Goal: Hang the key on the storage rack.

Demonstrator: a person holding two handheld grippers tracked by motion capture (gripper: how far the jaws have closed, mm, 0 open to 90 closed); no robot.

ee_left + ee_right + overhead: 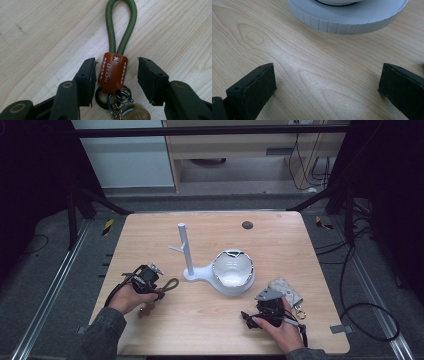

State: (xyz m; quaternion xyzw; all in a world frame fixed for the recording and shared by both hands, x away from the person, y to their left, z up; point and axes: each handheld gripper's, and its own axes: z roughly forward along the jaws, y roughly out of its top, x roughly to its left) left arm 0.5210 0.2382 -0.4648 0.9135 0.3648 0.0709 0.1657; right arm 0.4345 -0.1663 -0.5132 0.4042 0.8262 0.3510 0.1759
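Observation:
A keychain lies flat on the wooden table: a green cord loop, a brown leather tab with white stitching, and metal rings below it. My left gripper straddles the tab. Its left pad is close beside the tab and its right pad stands clearly apart, so the jaws are open. From above, the left gripper sits at the table's left with the green loop poking out to its right. My right gripper rests low at the front right, and its jaws are wide open over bare wood.
A white stand with an upright branched post and a round dish occupies mid-table; its ribbed base lies just ahead of the right gripper. A grey patterned pouch with a clip lies beside the right hand. A dark disc marks the far side.

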